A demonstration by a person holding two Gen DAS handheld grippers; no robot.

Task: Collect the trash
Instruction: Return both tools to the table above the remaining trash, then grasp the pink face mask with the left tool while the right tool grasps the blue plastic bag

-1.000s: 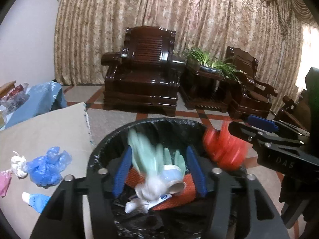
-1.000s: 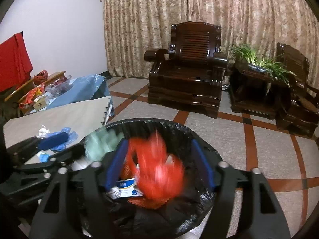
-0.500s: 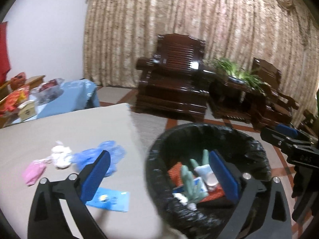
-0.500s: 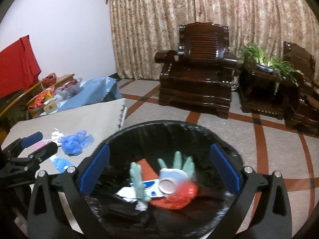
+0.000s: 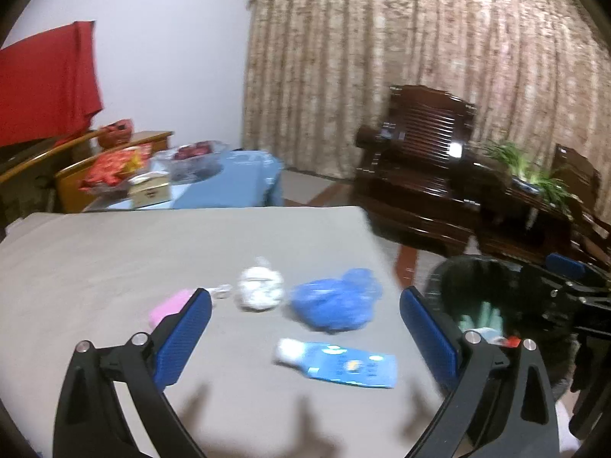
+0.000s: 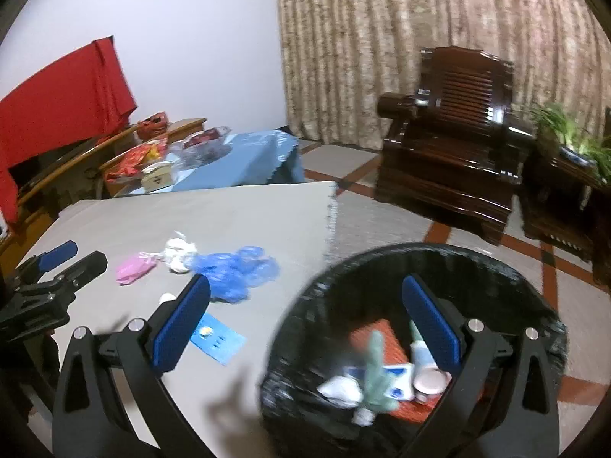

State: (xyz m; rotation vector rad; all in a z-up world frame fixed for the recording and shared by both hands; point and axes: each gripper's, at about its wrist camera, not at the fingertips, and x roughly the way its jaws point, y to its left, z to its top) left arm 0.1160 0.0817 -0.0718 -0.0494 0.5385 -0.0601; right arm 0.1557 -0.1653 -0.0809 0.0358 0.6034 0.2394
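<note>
Both grippers have swung away from the bin toward the grey surface since a second ago, their jaws just opened wide after the green glove and red item dropped in.

From the left wrist, the left gripper (image 5: 305, 337) stands fully spread with nothing between its blue pads. Beneath and ahead of it on the surface (image 5: 114, 259) lie a flat blue packet (image 5: 343, 366), a crumpled blue plastic bag (image 5: 336, 305), a white wad (image 5: 259, 288) beside it, and a pink scrap (image 5: 168, 307) partly behind the left finger. The black-lined bin (image 5: 481, 297) sits off the surface's right edge, with the right gripper (image 5: 573, 286) over it.

From the right wrist, the right gripper (image 6: 305, 322) is equally wide and empty, straddling the bin's (image 6: 496, 267) near rim. Inside lie the green glove (image 6: 376, 378), a white cup (image 6: 427, 370), white paper and something orange-red. The blue bag (image 6: 236, 267), white wad (image 6: 179, 253), pink scrap (image 6: 133, 267) and blue packet (image 6: 217, 337) remain on the surface, with the left gripper (image 6: 65, 263) at the left edge.
</note>
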